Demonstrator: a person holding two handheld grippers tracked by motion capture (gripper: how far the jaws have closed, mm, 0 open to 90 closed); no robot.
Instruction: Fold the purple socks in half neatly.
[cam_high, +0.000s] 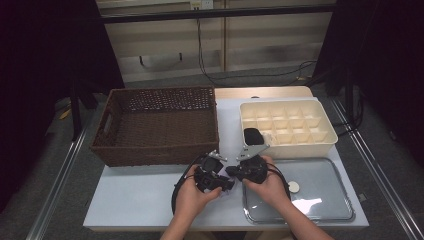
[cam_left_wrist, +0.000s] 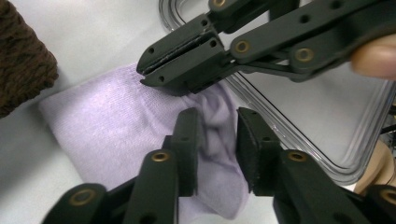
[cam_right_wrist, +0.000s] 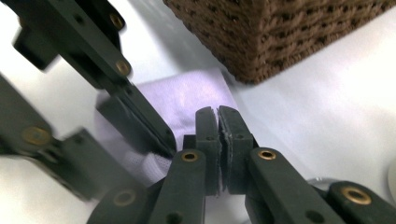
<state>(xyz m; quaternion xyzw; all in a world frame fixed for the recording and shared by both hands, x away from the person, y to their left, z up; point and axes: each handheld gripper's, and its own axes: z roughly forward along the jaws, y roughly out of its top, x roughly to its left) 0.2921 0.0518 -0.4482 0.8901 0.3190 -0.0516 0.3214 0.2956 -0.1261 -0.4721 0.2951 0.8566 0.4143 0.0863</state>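
Left gripper view showed your left gripper (cam_left_wrist: 218, 144) part open, its jaws astride a raised fold of the lilac cloth (cam_left_wrist: 121, 121) without pressing it. The cloth lay on the table (cam_left_wrist: 93, 42) just beside the wicker basket (cam_left_wrist: 21, 51). Your right gripper (cam_right_wrist: 218, 126) was clamped shut on the cloth's edge.

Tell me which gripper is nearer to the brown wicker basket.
Left. The left gripper works just in front of the wicker basket, near its right front corner, over the lilac cloth. The right gripper sits farther right, by the clear lid.
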